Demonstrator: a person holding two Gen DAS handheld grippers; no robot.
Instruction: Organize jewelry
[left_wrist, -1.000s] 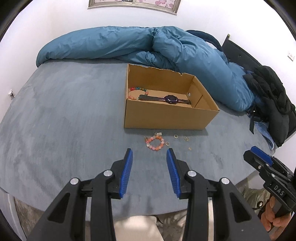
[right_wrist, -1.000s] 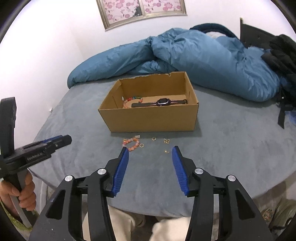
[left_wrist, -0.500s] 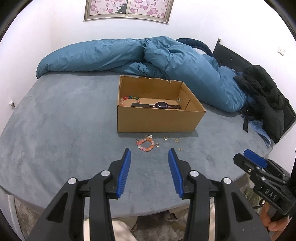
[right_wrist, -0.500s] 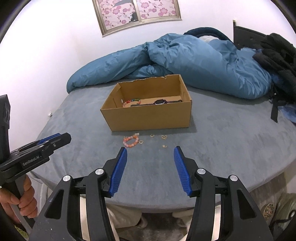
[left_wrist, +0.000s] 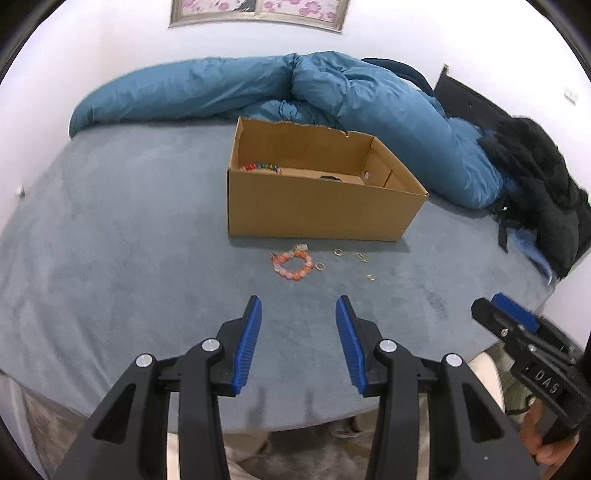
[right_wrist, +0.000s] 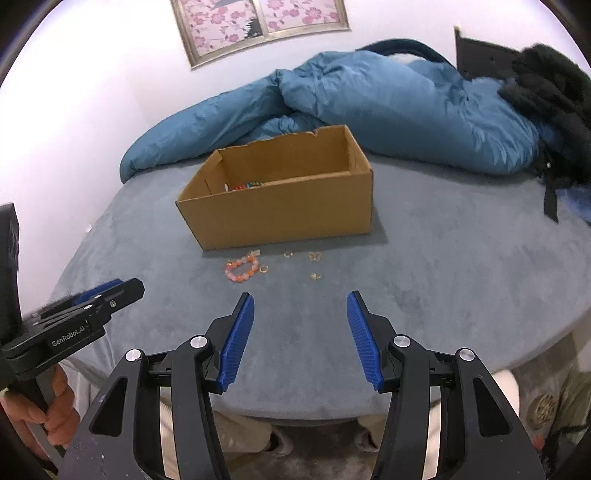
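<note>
A white-walled bedroom is seen, with a grey-blue velvety bed cover (left_wrist: 110, 240) spread flat and a rumpled teal duvet (left_wrist: 332, 96) heaped along its far edge. An open brown cardboard box (left_wrist: 314, 210) is set near the middle of the cover; a multicoloured bead bracelet (left_wrist: 260, 167) is glimpsed inside, against its left wall. Just in front of the box, toward the near edge, an orange-pink beaded bracelet (left_wrist: 292, 266) is laid, with several small gold rings (left_wrist: 338, 252) scattered beside it. The left gripper (left_wrist: 298, 345) and the right gripper (right_wrist: 300, 336) are held above the near edge, both released, blue pads parted with nothing between them.
</note>
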